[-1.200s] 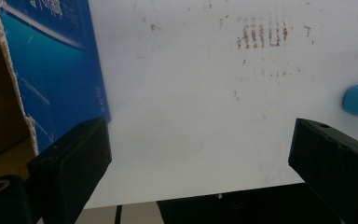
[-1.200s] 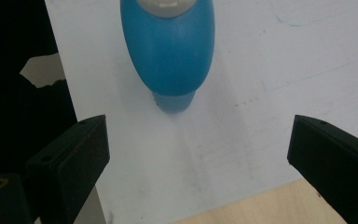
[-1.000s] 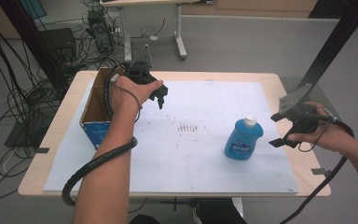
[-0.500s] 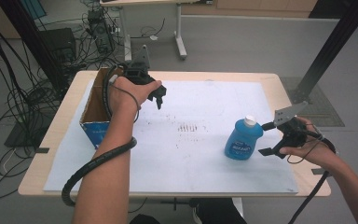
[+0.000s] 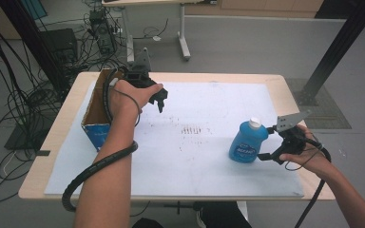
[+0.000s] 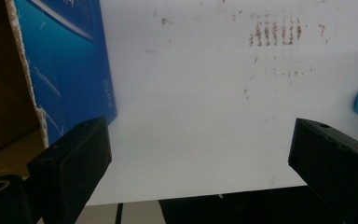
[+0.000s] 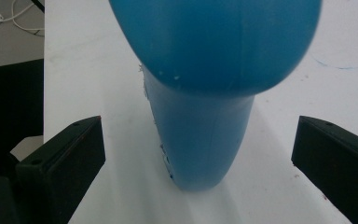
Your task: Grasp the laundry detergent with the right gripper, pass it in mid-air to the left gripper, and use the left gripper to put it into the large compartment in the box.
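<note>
Right gripper [image 5: 266, 145] sits lower right of the high view, hand [image 5: 309, 156] behind it, forearm coming in from the bottom right corner. Jaws spread wide, one on each side of the blue bottle [image 5: 247, 141], not touching it. Right gripper view: bottle [image 7: 205, 93] dead centre between the two black jaws, clear gap on both sides, base standing on the white sheet [image 7: 84, 70].

Bottle stands upright, white cap on top, right of centre on the surface [image 5: 290, 90], on the white sheet [image 5: 209, 156].

Left gripper [image 5: 158, 97] is upper left of centre in the high view, held above the sheet just beside the open cardboard box [image 5: 95, 118]. Left hand [image 5: 126, 95] wraps the body, forearm runs up from the bottom edge, cable looped around it. Jaws point down toward the sheet. Left gripper view: jaws wide apart, holding nothing; the box's blue side [image 6: 70, 70] at the left of frame, rust-coloured marks [image 6: 275, 32] upper right.
</note>
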The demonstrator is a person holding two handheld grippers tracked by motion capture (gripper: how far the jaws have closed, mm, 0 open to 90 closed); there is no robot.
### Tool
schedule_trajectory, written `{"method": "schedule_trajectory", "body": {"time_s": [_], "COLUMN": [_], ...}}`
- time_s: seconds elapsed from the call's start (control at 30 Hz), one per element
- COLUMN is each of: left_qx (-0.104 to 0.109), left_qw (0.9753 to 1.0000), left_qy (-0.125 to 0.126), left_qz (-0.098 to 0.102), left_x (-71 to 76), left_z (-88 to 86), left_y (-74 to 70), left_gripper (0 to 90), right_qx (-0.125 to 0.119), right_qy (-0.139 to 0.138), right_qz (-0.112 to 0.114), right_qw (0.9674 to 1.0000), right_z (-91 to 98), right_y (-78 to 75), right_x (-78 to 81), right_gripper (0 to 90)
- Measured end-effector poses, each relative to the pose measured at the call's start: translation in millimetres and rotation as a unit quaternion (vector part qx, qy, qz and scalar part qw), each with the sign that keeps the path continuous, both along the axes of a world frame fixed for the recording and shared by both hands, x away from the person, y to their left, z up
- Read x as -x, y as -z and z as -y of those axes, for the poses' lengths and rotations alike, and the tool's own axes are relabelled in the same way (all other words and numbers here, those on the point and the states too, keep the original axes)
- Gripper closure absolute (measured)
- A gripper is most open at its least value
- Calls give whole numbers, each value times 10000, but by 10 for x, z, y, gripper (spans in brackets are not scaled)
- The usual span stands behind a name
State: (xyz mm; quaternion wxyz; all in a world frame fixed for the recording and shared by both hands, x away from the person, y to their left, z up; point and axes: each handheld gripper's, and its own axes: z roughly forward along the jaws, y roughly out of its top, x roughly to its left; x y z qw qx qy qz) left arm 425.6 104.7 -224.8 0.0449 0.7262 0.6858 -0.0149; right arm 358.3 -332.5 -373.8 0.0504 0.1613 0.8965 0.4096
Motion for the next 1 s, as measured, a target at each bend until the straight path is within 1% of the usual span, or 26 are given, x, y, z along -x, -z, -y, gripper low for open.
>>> {"method": "schedule_trajectory", "body": {"time_s": [0.03,0.07,0.1,0.13,0.17,0.2,0.27,0.4,0.53,0.57,0.7,0.77,0.83,1.0], "left_qx": [1,1,3,3,0,-1,-3,1,1,-5,6,9,12,35], "left_qw": [10000,10000,10000,10000,10000,10000,10000,10000,10000,10000,10000,10000,10000,10000], "left_qy": [12,12,12,12,14,18,25,30,41,45,31,31,31,23], "left_qz": [22,22,32,32,32,31,24,30,44,44,50,48,50,49], "left_x": [0,0,1,1,1,1,-1,-3,-8,-8,-10,-11,-11,-15], "left_z": [1,1,3,3,4,9,13,22,30,31,27,24,17,11], "left_y": [-2,-2,-1,-1,0,7,8,5,-8,-9,-5,-2,0,8], "left_gripper": [62,62,63,63,63,63,63,63,62,62,63,62,62,62], "right_qx": [-70,-70,-165,-165,-219,-348,-481,-631,-677,-721,-719,-717,-736,-778], "right_qy": [14,14,-4,-4,7,29,41,78,93,69,20,26,14,28], "right_qz": [5,5,30,30,47,60,100,95,98,122,159,158,219,235], "right_qw": [10000,10000,9999,9999,9997,9994,9988,9979,9976,9973,9973,9973,9970,9967], "right_z": [-16,-16,-29,-29,-36,-45,-55,-92,-127,-149,-207,-213,-217,-216], "right_y": [41,41,78,78,101,134,167,224,254,262,261,261,260,242], "right_x": [-4,-4,-5,-5,-4,-4,-3,-8,-18,-27,-39,-42,-49,-55], "right_gripper": [24,24,23,23,23,22,21,19,17,18,18,18,18,18]}}
